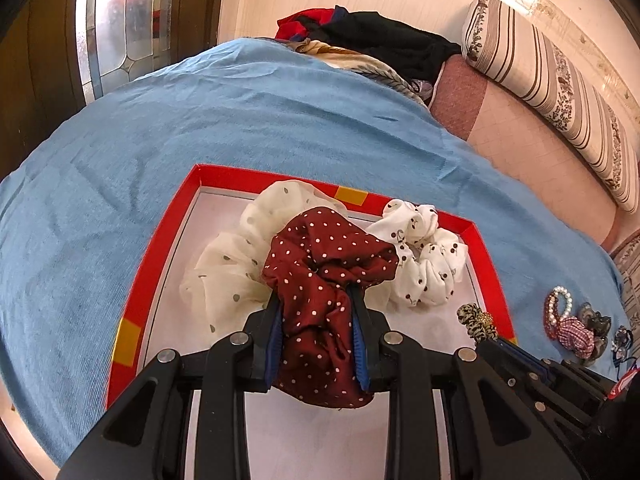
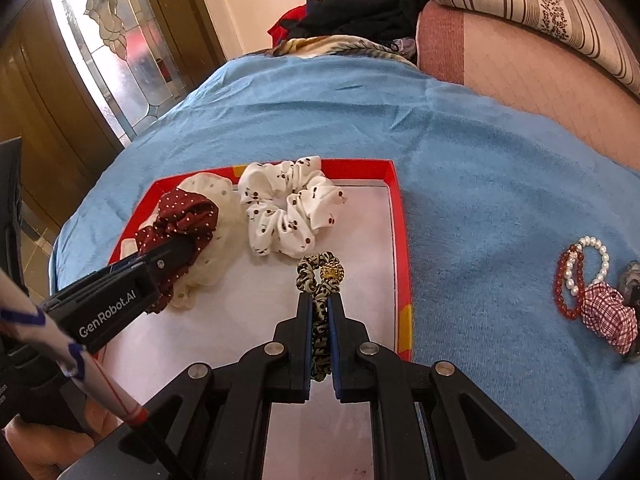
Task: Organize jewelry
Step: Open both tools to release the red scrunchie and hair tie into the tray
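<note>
Both grippers are over the red tray (image 2: 402, 240) on the blue bedspread (image 2: 480, 160), each carrying something. In the left wrist view the left gripper (image 1: 318, 300) has its jaws closed around the maroon polka-dot scrunchie (image 1: 324, 280), which bulges out past the fingers at frame centre, right over the cream dotted scrunchie (image 1: 232, 264). The right gripper (image 2: 320, 308) pinches the leopard-print hair tie (image 2: 318, 276) in a narrow grip, its gold bead (image 2: 334, 272) just beyond the fingertips, low over the tray's white floor. The white cherry-print scrunchie (image 2: 288, 208) already lies in the tray's upper middle. Off to the right of the frame, still on the bedspread, wait a pearl bracelet (image 2: 596, 256), a red bead bracelet (image 2: 562, 292) and a gingham scrunchie (image 2: 608, 316). To place these well, I'd judge each should be lowered until it touches the floor before the jaws open, the maroon one shifted toward bare floor rather than piled on the cream one, and the hair tie released clear of the tray's right wall.
</note>
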Available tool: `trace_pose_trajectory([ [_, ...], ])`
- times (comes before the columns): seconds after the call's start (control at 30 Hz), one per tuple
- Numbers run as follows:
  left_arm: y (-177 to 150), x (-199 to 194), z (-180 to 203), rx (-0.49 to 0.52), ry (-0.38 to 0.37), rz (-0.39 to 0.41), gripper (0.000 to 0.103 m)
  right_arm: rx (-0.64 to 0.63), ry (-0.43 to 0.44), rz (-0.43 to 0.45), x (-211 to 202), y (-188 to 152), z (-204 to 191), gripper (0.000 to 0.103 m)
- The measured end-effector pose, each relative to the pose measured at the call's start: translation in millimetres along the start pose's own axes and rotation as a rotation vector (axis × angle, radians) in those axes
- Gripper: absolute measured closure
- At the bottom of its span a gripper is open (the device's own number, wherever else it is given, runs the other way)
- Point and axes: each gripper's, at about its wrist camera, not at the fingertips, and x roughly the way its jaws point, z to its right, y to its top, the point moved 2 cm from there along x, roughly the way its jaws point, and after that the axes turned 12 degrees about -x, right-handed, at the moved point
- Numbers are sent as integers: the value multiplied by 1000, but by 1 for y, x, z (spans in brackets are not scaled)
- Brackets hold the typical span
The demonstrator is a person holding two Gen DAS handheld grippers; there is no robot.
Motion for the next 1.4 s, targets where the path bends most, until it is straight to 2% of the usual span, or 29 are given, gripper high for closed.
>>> trace_pose_trajectory([
  [0.93, 0, 9, 3, 22, 18, 12, 73, 20, -1, -45, 18, -5, 2, 93],
  [1.1, -1, 7, 2, 22, 15, 8, 67, 22, 11, -50, 15, -7, 1, 86],
  [1.17, -1, 6, 1, 19, 11, 7, 64, 24, 14, -50, 13, -7, 1, 76],
  [1.4, -5, -6, 3, 4, -6, 10, 56, 21, 26, -18, -6, -8, -5, 76],
])
